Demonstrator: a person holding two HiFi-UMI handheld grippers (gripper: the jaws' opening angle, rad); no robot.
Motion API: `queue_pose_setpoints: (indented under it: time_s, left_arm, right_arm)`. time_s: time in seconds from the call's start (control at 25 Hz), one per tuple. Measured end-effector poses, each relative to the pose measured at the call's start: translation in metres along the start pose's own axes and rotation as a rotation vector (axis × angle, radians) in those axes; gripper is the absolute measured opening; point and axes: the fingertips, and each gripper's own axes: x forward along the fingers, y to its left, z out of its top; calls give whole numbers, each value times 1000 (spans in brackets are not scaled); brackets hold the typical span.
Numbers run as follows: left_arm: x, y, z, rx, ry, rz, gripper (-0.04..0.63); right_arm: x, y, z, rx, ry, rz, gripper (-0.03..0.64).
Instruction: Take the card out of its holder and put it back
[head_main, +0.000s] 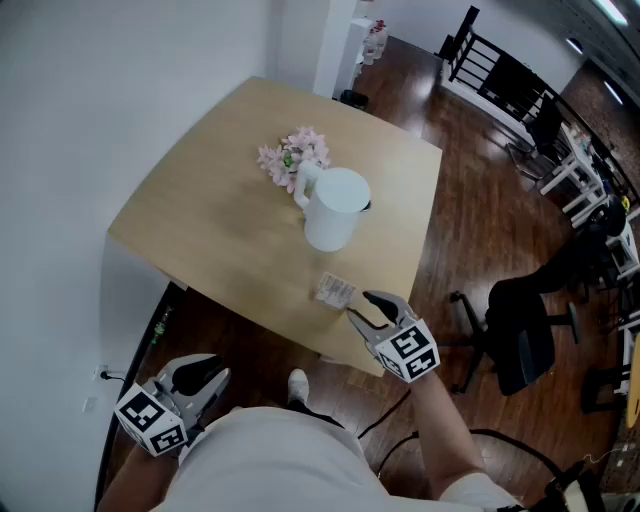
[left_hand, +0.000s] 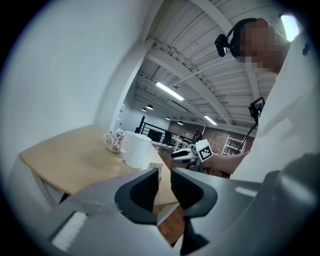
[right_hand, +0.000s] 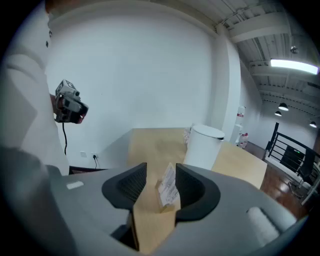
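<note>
A small printed card (head_main: 335, 291) stands in its clear holder near the front edge of the wooden table (head_main: 210, 220). My right gripper (head_main: 360, 305) hovers just short of it, open, with its fingertips a little apart from the card. In the right gripper view the card (right_hand: 169, 186) shows in the gap of the right gripper (right_hand: 161, 177), beyond the tips, untouched. My left gripper (head_main: 200, 382) hangs low at the left, off the table, open with a narrow gap and nothing in it. In the left gripper view the card (left_hand: 156, 167) appears far beyond the left gripper (left_hand: 165, 175).
A white jug (head_main: 335, 208) and a bunch of pink flowers (head_main: 292, 157) stand mid-table behind the card. A black office chair (head_main: 520, 335) is on the dark wooden floor to the right. A white wall runs along the left.
</note>
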Motion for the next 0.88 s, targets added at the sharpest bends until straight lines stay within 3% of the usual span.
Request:
queue_pose_setpoints:
  time_s: [0.2, 0.44, 0.6, 0.88]
  left_arm:
    - [12, 10, 8, -25, -15, 88, 83]
    - [4, 17, 4, -67, -12, 198, 82]
    - [1, 20, 3, -80, -5, 224, 83]
    - [-5, 25, -1, -89, 3, 210, 83]
  right_arm:
    - [48, -43, -28, -13, 70, 79, 187]
    - [82, -44, -54, 5, 131, 191, 140]
    - [88, -37, -58, 2, 134, 225, 43]
    - [83, -35, -44, 4, 115, 222, 25]
